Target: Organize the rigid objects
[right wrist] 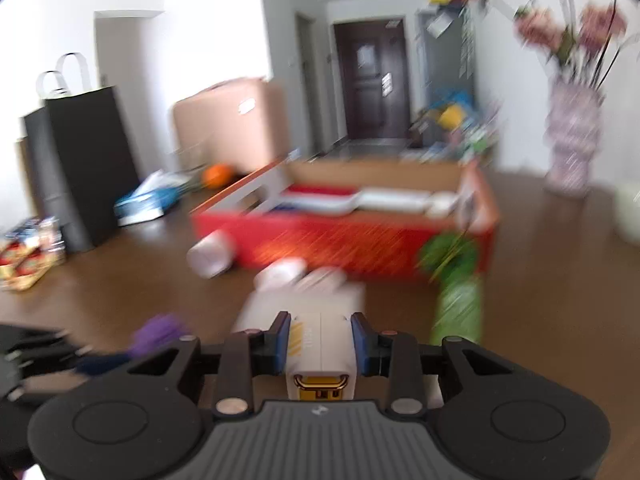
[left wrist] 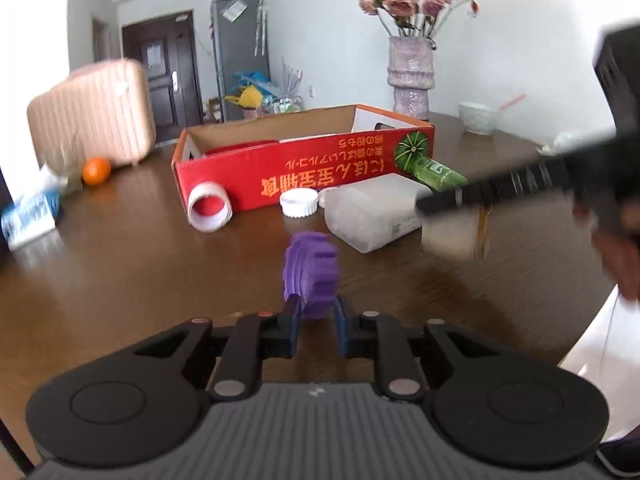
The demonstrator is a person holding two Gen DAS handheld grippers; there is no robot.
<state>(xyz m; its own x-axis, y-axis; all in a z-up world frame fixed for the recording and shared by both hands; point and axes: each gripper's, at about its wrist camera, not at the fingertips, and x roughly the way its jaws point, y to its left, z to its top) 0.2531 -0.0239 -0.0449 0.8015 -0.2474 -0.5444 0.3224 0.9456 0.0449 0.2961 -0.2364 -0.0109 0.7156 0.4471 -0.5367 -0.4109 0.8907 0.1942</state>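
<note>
Fingers of left gripper [left wrist: 316,320] clamp purple gear [left wrist: 310,270]; right gripper [right wrist: 320,344] clamps white box [right wrist: 320,360], both held above desk [left wrist: 140,264]. Red carton [left wrist: 304,168] holds several items; tape roll [left wrist: 210,208], white lid [left wrist: 299,203], clear container [left wrist: 372,212], green bottle [left wrist: 438,174] remain outside, against carton's near side.

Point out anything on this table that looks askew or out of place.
A green bottle lies on its side against the red cardboard box, and a tape roll is tipped on its edge at the box's near left corner. A white lid sits loose beside a translucent container.
</note>
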